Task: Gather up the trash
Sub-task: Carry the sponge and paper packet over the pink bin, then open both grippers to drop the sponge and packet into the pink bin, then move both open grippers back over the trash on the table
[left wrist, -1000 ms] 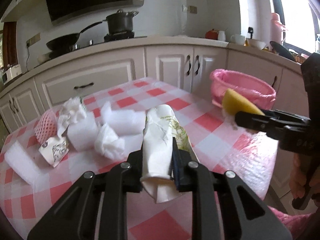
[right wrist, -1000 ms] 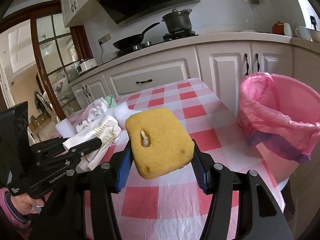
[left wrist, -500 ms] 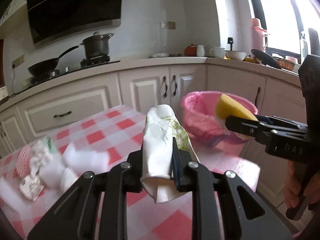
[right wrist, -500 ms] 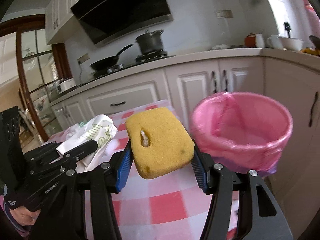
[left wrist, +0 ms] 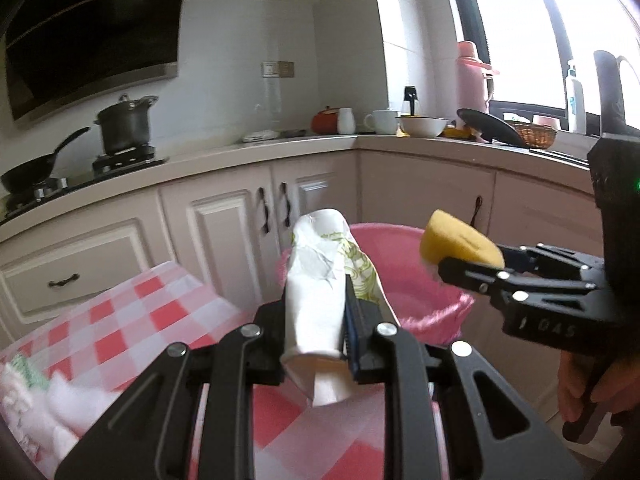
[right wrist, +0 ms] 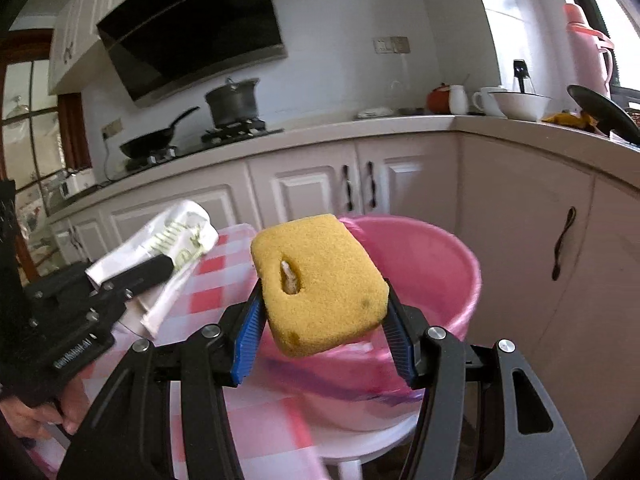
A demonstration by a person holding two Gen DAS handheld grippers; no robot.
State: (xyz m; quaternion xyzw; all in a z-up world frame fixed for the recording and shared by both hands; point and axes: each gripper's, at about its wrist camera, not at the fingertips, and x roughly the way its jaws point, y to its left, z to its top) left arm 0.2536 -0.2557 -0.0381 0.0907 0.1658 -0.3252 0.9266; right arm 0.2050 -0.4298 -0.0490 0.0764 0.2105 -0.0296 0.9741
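Landmark for all positions: the pink bin (right wrist: 436,264), lined with a pink bag and standing on a white stool just off the corner of the checked tabletop (left wrist: 132,312).

Nearest to me, my right claw (right wrist: 324,312) is clamped on the yellow sponge (right wrist: 320,284); the blue pads press its two sides. The sponge hangs over the near rim of the bin, partly above the opening. My left claw (left wrist: 316,320) is closed on a crumpled paper cup (left wrist: 320,280), white with a green print, which sits on the tabletop side of the bin, close to the rim. From the left wrist view I cannot tell whether it has crossed the rim.

Step in hand, as I judge it: drop both pieces into the bin.

How to do it well:
- Carry each piece further, over the middle of the bin, before opening. A release at the rim could bounce the piece out.
- Open one claw at a time. The claws are near each other, so keep them apart above the bin.
- The cup is light and crushed; it may cling to a pad. Open wide and check that it has fallen.
- Do not press on the bag or the rim; the stool looks easy to tip.

Beyond the bin: cabinet doors, then the counter.
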